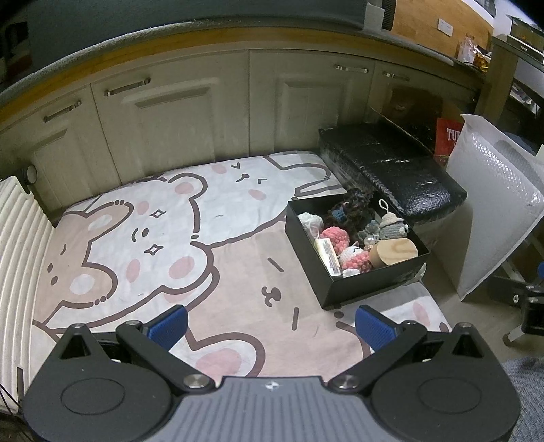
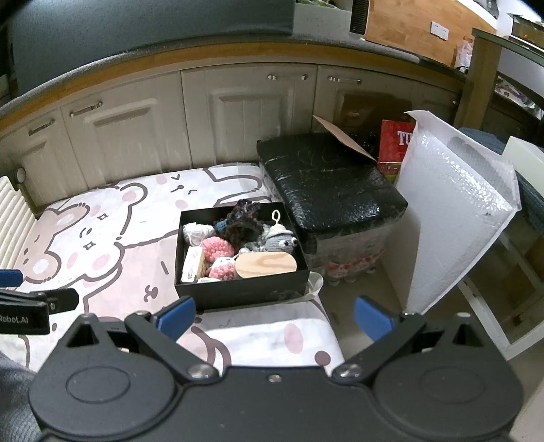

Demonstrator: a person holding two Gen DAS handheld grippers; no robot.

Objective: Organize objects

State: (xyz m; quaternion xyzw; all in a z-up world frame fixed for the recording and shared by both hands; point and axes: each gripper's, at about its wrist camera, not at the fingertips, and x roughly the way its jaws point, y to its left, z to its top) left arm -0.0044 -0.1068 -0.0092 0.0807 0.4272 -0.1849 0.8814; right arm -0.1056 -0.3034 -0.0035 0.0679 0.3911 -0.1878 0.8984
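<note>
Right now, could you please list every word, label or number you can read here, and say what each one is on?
"TU", cut off by the white mailer: red box.
"Robot.AI", start cut off at the picture edge: left gripper.
Print on the small carton in the black box: too small to read.
Wall plate on the wood panel: too blurred to tell any marking.

A black open box sits upright at the right edge of the cartoon-bear mat. It is packed with crocheted toys: pink balls, a grey googly-eyed figure, dark yarn, plus a wooden oval piece and a small carton.
</note>
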